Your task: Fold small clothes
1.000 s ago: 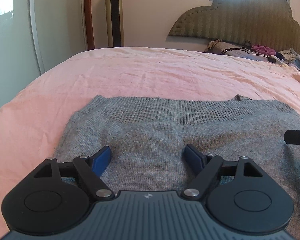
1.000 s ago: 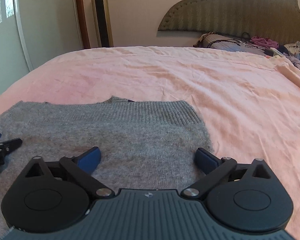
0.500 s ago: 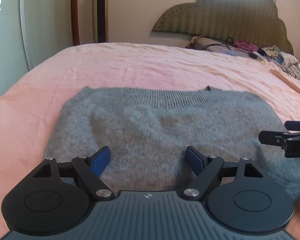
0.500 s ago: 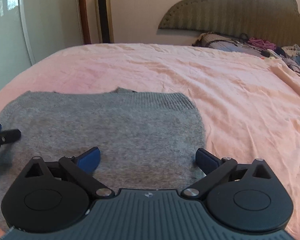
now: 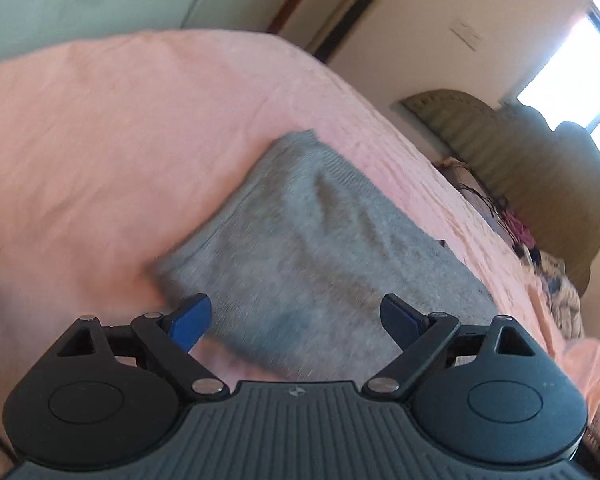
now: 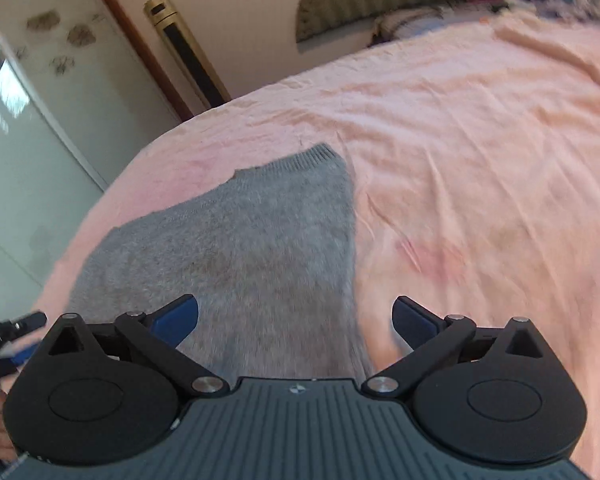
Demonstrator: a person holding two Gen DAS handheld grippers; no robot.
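A grey knitted sweater lies flat on the pink bed sheet, ribbed hem at the far side. My left gripper is open and empty, hovering over the sweater's near left corner. In the right wrist view the sweater fills the left half. My right gripper is open and empty, straddling the sweater's right edge near the front. The left gripper's tip shows at the far left of that view.
A padded headboard and a pile of clothes sit at the far end of the bed. A tall gold fan tower and a wardrobe door stand beyond the bed's left side.
Both grippers have pulled back and tilted, the left rolling one way and the right the other. The views are blurred by the motion. Both stay open and empty; the sweater lies as before.
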